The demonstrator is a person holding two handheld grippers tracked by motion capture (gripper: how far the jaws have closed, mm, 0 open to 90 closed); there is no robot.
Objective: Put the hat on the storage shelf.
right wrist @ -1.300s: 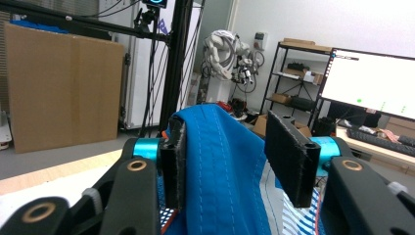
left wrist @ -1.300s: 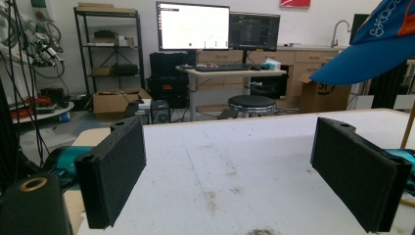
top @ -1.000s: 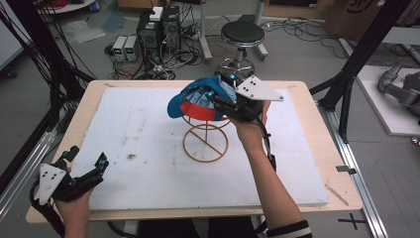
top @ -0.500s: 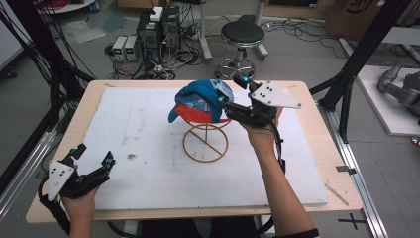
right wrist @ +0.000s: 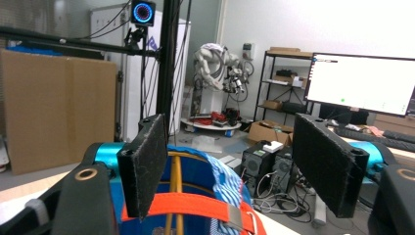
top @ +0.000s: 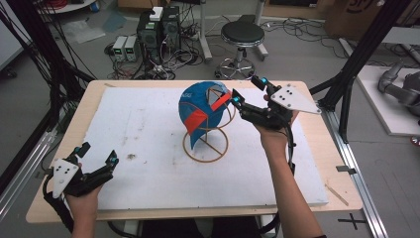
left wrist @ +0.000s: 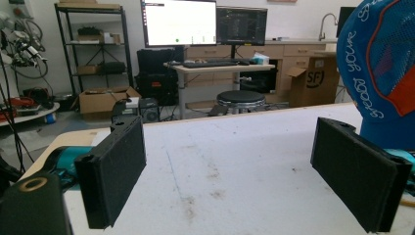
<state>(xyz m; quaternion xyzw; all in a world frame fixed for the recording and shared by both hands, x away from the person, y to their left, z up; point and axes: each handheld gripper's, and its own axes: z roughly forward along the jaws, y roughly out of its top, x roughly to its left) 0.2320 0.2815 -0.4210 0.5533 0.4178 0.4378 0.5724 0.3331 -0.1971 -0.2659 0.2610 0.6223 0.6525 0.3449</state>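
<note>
A blue cap (top: pixel 200 111) with an orange back strap (top: pixel 218 104) sits on a gold wire stand (top: pixel 205 146) at the middle of the white board. My right gripper (top: pixel 246 90) hovers just right of the cap, apart from it. Its jaws have just been opening and nothing is pressed between them. In the right gripper view the gripper (right wrist: pixel 235 166) looks over the strap (right wrist: pixel 191 205) and the blue cloth (right wrist: pixel 220 178). My left gripper (top: pixel 99 152) rests open at the board's near left corner. In the left gripper view it (left wrist: pixel 227 171) holds nothing, and the cap (left wrist: pixel 381 63) shows far right.
The white board (top: pixel 148 129) lies on a wooden table (top: pixel 317 144) and has a small dark stain (top: pixel 131 157). A stool (top: pixel 241 37) and computer boxes (top: pixel 158 27) stand on the floor past the far edge. Black frame poles (top: pixel 361 54) rise at both sides.
My right gripper has drawn back to the right, off the cap, with its jaws wider apart. The cap now stays on the stand by itself. The left hand has hardly moved.
</note>
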